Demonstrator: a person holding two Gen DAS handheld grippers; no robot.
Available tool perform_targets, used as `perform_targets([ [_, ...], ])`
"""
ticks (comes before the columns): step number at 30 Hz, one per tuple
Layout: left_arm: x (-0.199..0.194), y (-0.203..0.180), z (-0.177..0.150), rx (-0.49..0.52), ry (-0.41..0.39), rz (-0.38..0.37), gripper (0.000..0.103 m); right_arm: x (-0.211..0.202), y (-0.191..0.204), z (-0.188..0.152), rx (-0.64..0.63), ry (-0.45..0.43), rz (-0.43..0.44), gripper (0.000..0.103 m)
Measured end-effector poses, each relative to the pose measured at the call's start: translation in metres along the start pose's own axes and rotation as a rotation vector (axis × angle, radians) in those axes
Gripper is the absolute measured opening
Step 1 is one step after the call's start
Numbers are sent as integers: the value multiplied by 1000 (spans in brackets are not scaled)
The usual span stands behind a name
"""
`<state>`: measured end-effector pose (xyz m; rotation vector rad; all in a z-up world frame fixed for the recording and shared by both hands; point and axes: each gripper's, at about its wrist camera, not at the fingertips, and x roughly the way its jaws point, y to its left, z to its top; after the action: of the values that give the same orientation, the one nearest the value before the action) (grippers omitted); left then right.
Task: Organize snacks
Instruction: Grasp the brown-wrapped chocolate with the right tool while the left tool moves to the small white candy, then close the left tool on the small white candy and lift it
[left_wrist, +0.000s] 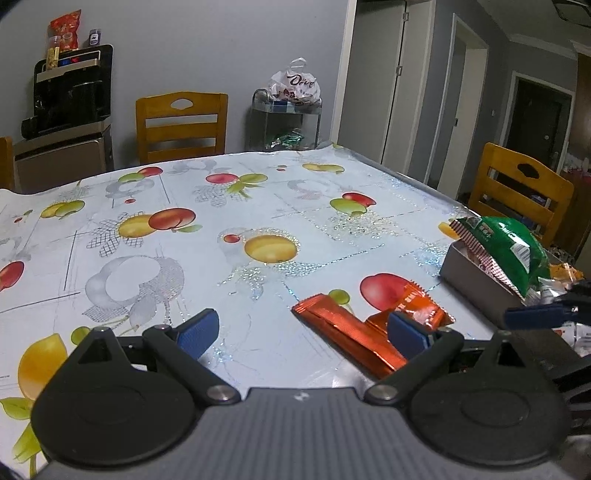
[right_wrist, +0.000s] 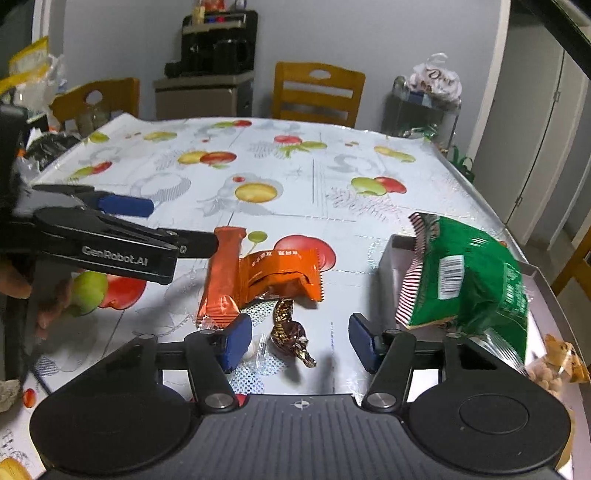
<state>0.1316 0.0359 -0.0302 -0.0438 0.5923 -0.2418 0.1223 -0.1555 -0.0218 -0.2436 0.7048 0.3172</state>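
Two orange snack packets (left_wrist: 354, 332) (right_wrist: 258, 277) lie crossed on the fruit-print table (left_wrist: 221, 221). A brown-gold wrapped candy (right_wrist: 290, 332) lies just in front of my right gripper (right_wrist: 301, 338), which is open and empty above it. My left gripper (left_wrist: 303, 328) is open and empty, its right finger beside the orange packets; it also shows from the side in the right wrist view (right_wrist: 147, 225). A green snack bag (left_wrist: 506, 247) (right_wrist: 465, 280) leans out of a grey box (left_wrist: 476, 284) (right_wrist: 388, 258) at the right.
Wooden chairs (left_wrist: 181, 125) (left_wrist: 521, 192) stand at the far and right table edges. A small clear-wrapped sweet (right_wrist: 256, 349) lies by my right gripper's left finger. More snacks (right_wrist: 554, 365) lie at the box's near end. A cart with a bag (left_wrist: 291, 107) stands behind.
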Motion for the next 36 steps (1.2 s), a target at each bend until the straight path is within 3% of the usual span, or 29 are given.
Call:
perform_targets([
  [8,-9,-1,3,25,-18,-86,99,10,-2,2,32,35,27,38],
  [12,-21,0,6,71,-50,-199,99,12,-6,-2,53,53,43,35],
  [14,-27,-4,5,136,-67,-254,99,13,-6,-4,49,51,46,25],
  [17,-31,-13,1,229,-62,-302,99,9,-9,-5,63,40,43,25],
  [25,-27,-34,-10,323,26,-429,98,-14,-21,-9,107,3,48,25],
  [29,-26,-39,-16,349,46,-496,86,-20,-26,-13,119,2,44,25],
  [36,-20,-50,-23,410,97,-530,63,-28,-27,-15,126,-14,43,25],
])
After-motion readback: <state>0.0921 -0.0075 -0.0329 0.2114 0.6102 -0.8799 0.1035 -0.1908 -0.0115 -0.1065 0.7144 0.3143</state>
